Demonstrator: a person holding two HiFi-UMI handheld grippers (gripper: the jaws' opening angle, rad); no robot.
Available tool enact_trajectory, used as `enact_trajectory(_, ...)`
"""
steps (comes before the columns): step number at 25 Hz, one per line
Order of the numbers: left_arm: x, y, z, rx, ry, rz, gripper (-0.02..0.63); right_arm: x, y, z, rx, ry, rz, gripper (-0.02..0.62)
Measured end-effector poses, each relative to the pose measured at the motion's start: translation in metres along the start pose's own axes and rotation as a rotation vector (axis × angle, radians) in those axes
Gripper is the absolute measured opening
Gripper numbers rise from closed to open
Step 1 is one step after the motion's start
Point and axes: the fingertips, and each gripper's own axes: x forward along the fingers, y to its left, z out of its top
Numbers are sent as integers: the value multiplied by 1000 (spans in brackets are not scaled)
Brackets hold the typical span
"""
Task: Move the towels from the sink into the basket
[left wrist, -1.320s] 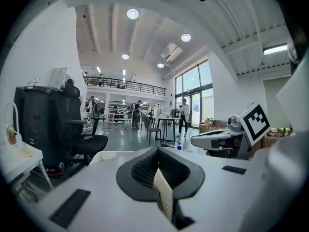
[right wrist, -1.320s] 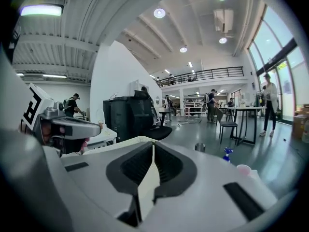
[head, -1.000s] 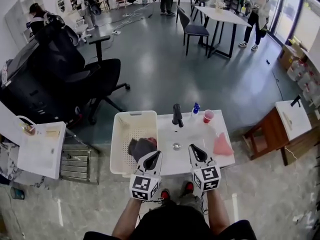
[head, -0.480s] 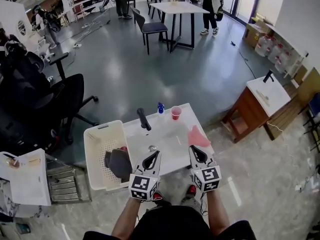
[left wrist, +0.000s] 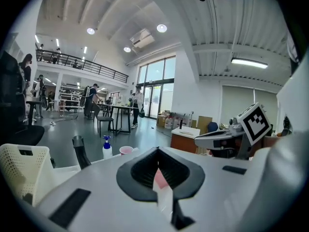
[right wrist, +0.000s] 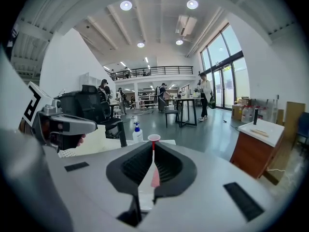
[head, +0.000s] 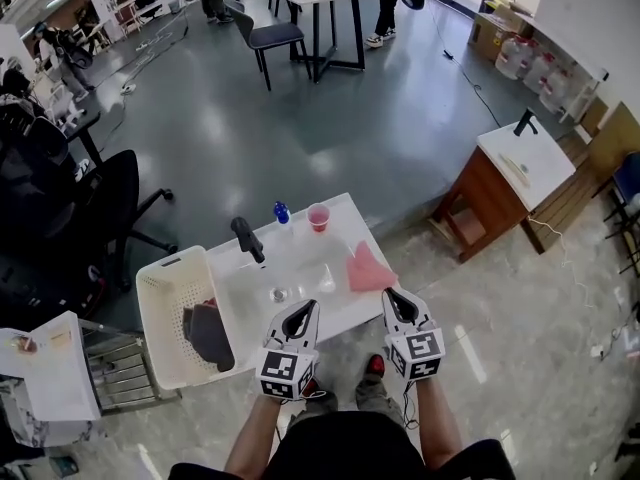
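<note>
**Over the sink counter, both claws are pressing shut with nothing in them**

Across the grey floor of a big open room, a black office chair (head: pixel 100 198) is sitting at the left. A wooden cabinet (head: pixel 480 203) with its own white top is standing well apart at the right. Between them, directly below the person, the white sink counter (head: pixel 300 253) is lying at a slant. The white perforated basket (head: pixel 155 318) is sitting against its left end.

A dark grey towel (head: pixel 207 333) is lying crumpled inside the basket. The pink towel (head: pixel 368 268) is resting in a loose peak on the counter top, to the right of the basin and not in it.

The left gripper (head: pixel 312 306) is hanging over the counter's near edge, in front of the basin. Its jaws are pressing together on nothing. The right gripper (head: pixel 391 295) is hovering by the counter's right corner, with the pink towel just beyond its tips. Its jaws are likewise closing on each other, empty (a pink sliver is showing through the slit in both gripper views, but it is lying beyond the jaws).

At the counter's far side, the black faucet (head: pixel 246 239) is leaning over the basin. A red cup (head: pixel 318 216) is standing upright near the far edge, and a blue-capped spray bottle (head: pixel 281 212) is standing just beside it.
</note>
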Motion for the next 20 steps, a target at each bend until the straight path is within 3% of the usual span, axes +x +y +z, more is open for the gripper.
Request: enact_trajectory(20, 80, -7, -81, -83, 165, 44, 8, 52, -60, -105, 74, 191, 76, 37)
